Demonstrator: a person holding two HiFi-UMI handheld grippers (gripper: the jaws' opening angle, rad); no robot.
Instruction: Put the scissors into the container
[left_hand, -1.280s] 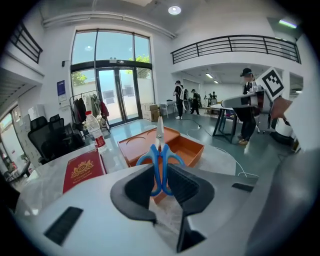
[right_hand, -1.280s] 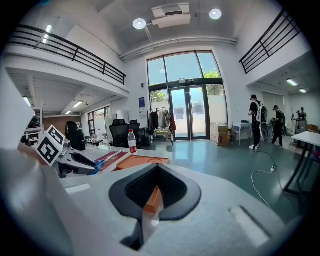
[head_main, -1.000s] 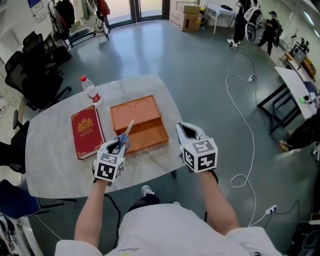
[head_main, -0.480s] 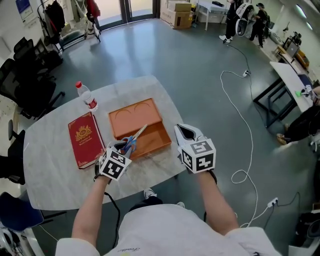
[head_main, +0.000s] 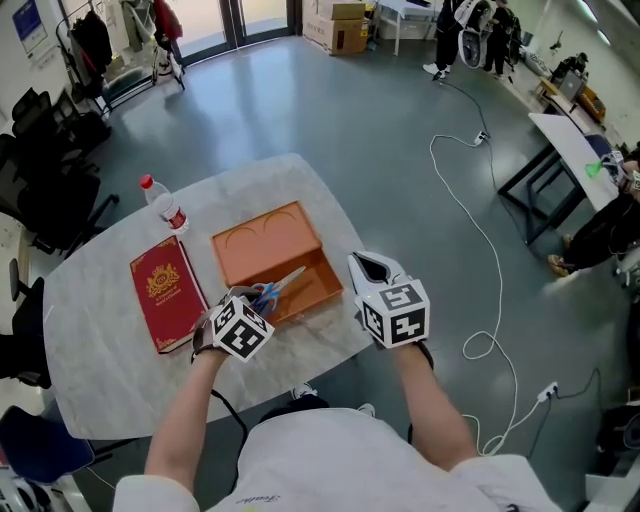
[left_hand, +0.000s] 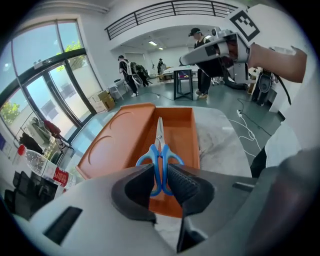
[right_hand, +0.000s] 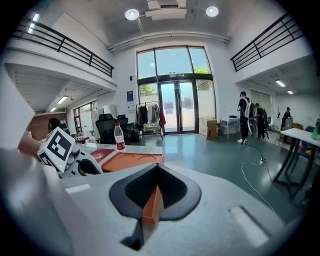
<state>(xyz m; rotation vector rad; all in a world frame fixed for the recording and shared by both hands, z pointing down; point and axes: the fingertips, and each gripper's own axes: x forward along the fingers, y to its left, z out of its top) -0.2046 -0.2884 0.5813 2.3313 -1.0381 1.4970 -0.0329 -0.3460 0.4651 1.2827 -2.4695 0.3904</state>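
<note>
Scissors (left_hand: 159, 150) with blue handles are pinched by the handles in the left tool (left_hand: 161, 181). Their blades point out over the deeper half of the orange container (left_hand: 125, 140); whether they touch its bottom I cannot tell. The right tool (right_hand: 156, 192) has its jaws drawn to a bare slit and holds nothing, just beside the container's right edge.

The container lies near the middle of a pale, marble-patterned table (head_main: 110, 370) with rounded corners. To its left are a red book (head_main: 165, 293) and, further back, a water bottle (head_main: 160, 203) with a red cap. Around the table spreads a glossy grey-green floor (head_main: 400, 150) with a white cable (head_main: 490, 250) trailing across it. Black office chairs (head_main: 50, 170) stand at the left, cardboard boxes (head_main: 335, 30) by the tall glass doors (right_hand: 175, 107), and people stand far off.
</note>
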